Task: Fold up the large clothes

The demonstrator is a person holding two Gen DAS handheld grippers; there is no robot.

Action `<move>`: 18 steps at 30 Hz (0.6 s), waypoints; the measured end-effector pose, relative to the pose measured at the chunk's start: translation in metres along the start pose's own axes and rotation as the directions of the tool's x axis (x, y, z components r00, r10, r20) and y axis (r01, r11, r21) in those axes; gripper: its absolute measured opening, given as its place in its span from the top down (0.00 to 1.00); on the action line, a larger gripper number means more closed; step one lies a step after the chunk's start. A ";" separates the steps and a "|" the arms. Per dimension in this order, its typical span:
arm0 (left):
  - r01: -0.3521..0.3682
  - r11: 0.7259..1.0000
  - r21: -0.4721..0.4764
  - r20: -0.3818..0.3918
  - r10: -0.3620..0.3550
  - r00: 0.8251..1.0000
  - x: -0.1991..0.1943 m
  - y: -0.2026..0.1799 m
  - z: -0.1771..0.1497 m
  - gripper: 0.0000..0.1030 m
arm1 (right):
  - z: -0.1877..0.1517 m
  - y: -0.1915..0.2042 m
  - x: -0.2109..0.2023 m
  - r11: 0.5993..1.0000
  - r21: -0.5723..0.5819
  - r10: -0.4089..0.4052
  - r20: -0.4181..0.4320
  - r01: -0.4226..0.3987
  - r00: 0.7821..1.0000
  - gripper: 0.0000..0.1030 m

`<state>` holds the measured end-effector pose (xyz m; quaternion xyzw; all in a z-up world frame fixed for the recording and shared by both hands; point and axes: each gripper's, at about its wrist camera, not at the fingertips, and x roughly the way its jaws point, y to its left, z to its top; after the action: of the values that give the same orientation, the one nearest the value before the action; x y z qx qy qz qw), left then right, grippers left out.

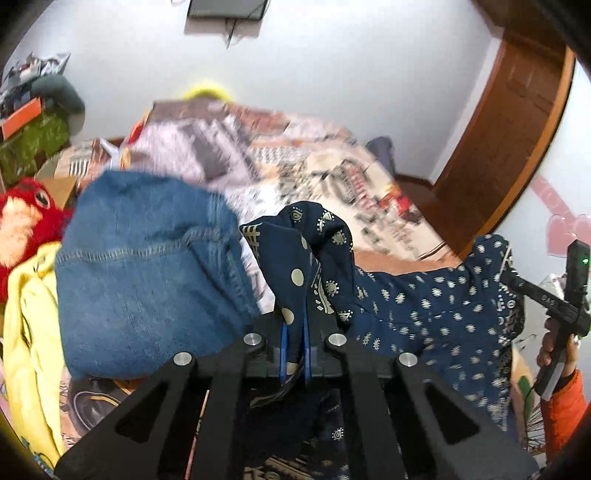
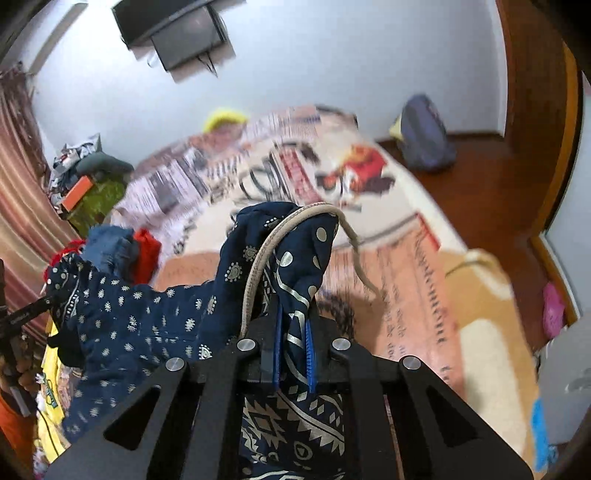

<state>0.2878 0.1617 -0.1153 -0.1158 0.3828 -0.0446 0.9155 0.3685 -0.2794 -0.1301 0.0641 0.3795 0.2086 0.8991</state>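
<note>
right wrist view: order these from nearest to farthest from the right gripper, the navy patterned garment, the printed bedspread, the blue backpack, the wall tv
1. Navy patterned garment: clamped in the right gripper, with a beige cord looping over it.
2. Printed bedspread: just beyond the garment, across the middle.
3. Blue backpack: on the floor past the bed, upper right.
4. Wall TV: mounted high on the far wall, upper left.

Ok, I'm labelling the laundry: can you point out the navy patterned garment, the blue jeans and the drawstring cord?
navy patterned garment (image 1: 436, 306), left wrist view, stretched middle panel.
blue jeans (image 1: 147, 280), left wrist view, flat denim below the seam.
drawstring cord (image 2: 258, 266), right wrist view, left side of its loop.
</note>
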 end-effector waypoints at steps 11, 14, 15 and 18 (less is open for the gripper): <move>0.138 0.990 -0.038 0.060 -0.135 0.989 -0.013 -0.019 0.050 0.95 | 0.054 0.010 -0.014 1.000 -0.029 -0.007 0.128 0.011 0.992 0.92; 0.098 0.995 -0.022 0.058 -0.096 0.994 0.010 -0.019 0.062 0.95 | 0.067 0.010 0.008 0.999 -0.042 -0.023 0.124 0.028 0.992 0.92; 0.076 0.997 -0.014 0.058 -0.075 0.996 0.022 -0.018 0.069 0.95 | 0.071 0.009 0.017 0.998 -0.043 -0.030 0.121 0.036 0.992 0.92; -0.003 1.000 0.015 0.028 0.002 1.000 0.061 -0.007 0.080 0.95 | 0.079 0.000 0.051 0.998 -0.027 -0.059 0.080 0.061 0.995 0.92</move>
<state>0.3876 0.1589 -0.1013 -0.1091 0.3696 -0.0447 0.9217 0.4563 -0.2543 -0.1076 0.0477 0.3421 0.1844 0.9201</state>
